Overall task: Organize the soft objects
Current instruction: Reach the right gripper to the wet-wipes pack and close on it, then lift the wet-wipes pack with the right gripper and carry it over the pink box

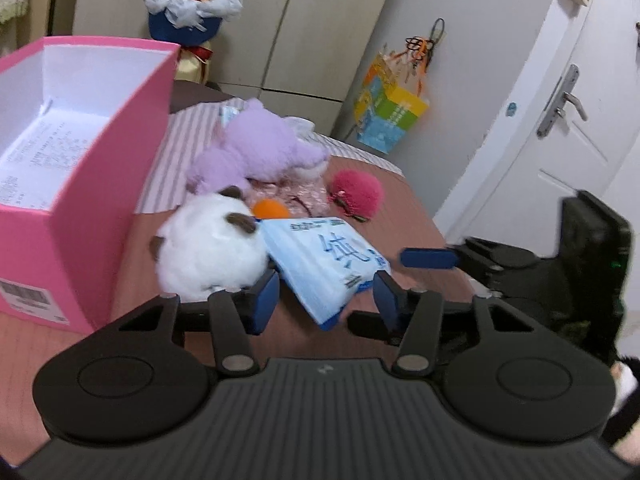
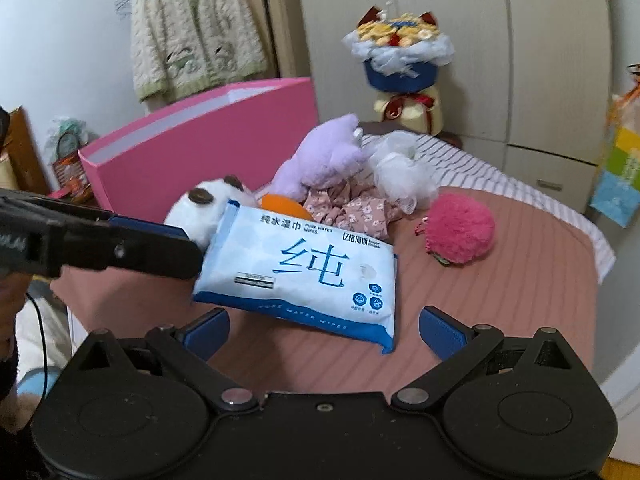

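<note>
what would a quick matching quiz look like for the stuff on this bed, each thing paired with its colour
Things:
1. storage box
2. wipes pack
3. round fluffy ball
4. plush lying behind the pile

Colours:
A. lilac
B. light blue and white
C. deep pink fur
D. pink outside, white inside

Pairs: 1-D, 2-B, 3-C, 4-A

Likely a home bedroom: bed [image 2: 520, 264], wardrobe [image 2: 500, 40], hung cardigan [image 2: 192, 28].
</note>
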A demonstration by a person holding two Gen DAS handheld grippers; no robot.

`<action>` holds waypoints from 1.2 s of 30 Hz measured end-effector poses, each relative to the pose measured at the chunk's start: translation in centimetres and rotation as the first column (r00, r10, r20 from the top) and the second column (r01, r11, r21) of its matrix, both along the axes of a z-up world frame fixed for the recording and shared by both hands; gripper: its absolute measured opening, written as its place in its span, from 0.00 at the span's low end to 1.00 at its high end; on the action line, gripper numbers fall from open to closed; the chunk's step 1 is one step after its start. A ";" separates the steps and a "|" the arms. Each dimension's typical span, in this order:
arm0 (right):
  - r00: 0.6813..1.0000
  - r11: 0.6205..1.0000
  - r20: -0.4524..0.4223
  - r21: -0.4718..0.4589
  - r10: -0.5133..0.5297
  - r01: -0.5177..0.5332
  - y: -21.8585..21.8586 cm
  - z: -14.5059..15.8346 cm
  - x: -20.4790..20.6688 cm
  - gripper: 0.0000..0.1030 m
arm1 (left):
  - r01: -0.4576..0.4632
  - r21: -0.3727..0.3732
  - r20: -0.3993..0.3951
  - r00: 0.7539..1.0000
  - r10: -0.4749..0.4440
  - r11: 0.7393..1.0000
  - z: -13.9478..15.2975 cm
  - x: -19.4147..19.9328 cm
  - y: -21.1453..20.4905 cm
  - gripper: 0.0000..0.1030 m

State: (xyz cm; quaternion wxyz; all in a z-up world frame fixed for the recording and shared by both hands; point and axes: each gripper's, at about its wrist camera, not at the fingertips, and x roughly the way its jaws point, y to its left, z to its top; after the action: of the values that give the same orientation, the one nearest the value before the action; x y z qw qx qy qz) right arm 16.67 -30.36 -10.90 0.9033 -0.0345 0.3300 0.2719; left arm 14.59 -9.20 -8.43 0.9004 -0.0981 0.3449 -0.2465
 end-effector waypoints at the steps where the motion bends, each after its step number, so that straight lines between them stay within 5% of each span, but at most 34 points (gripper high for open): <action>1: 1.000 1.000 -0.001 -0.013 0.019 -0.019 0.1 -0.1 0.4 0.99 | 0.009 -0.007 -0.007 1.000 -0.009 1.000 0.0 0.1 -0.2 0.50; 8: 0.989 0.987 0.019 -0.070 0.145 -0.144 0.2 -0.7 2.2 0.99 | -0.030 -0.002 -0.050 0.998 0.030 1.000 -0.6 0.8 -0.6 0.50; 13: 0.990 0.990 -0.011 0.000 0.142 -0.142 -0.4 -1.3 3.2 0.91 | -0.063 0.085 0.068 0.996 0.058 0.994 -0.1 -0.1 -2.0 0.52; 18: 0.988 0.987 0.027 -0.045 0.154 -0.152 0.1 -1.3 2.5 0.88 | -0.083 0.097 0.025 0.996 0.081 0.992 -0.9 0.8 -2.4 0.50; 30: 0.995 0.996 0.055 -0.030 0.088 -0.086 0.1 -1.4 1.4 0.75 | -0.086 0.109 0.025 0.996 0.084 0.990 -1.6 1.1 -2.9 0.39; 36: 0.999 1.000 0.037 -0.015 0.008 -0.008 0.7 -0.9 0.3 0.73 | -0.055 0.231 0.133 0.991 0.024 0.971 -0.8 -1.0 -4.3 0.36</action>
State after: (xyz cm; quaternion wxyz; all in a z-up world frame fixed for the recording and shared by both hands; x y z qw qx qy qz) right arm 16.99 -29.66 -11.78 0.9078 -0.0473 0.3152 0.2724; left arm 13.59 -13.52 -9.23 0.9308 0.0180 0.3105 -0.1919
